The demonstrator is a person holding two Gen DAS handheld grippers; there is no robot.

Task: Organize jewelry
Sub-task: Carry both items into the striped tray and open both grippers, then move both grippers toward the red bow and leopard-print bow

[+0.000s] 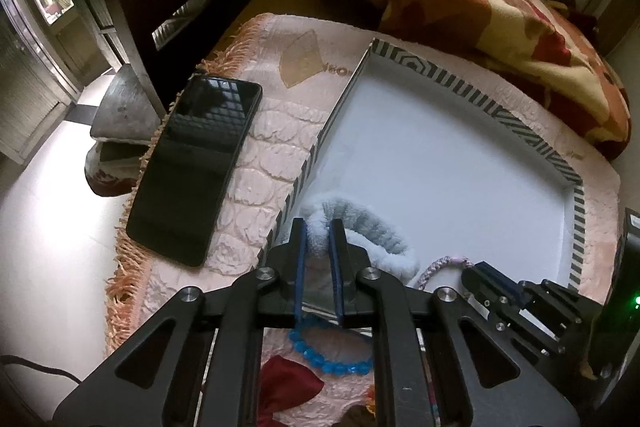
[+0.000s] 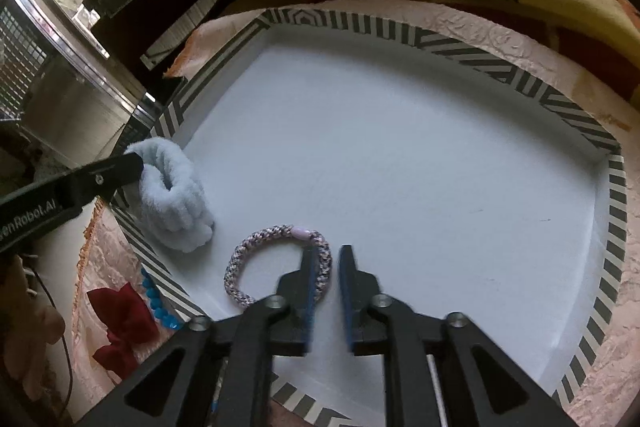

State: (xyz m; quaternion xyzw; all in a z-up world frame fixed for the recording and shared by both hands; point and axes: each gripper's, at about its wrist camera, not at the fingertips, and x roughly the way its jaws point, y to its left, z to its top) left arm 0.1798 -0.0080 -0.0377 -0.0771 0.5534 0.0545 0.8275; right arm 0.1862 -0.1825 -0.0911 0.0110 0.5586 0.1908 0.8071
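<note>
Here the left gripper [image 1: 320, 227] pinches a fluffy scrunchie [image 2: 176, 195]; the right gripper [image 2: 329, 255] gapes beside a braided band [image 2: 280, 259]

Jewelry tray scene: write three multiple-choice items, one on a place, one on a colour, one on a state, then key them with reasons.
1. Where does the braided bracelet lie?
A. On the tray floor
B. On the phone
C. On the blanket

2. What colour is the bead bracelet outside the tray?
A. Green
B. Blue
C. White

3. What is the left gripper doing?
A. Hanging open
B. Clamping the phone
C. Pinching the fluffy scrunchie

Answers: 1 A, it rests on the white floor beside the open right gripper. 2 B, its beads are bright blue. 3 C, the fingers are closed on the pale fluffy band.
</note>
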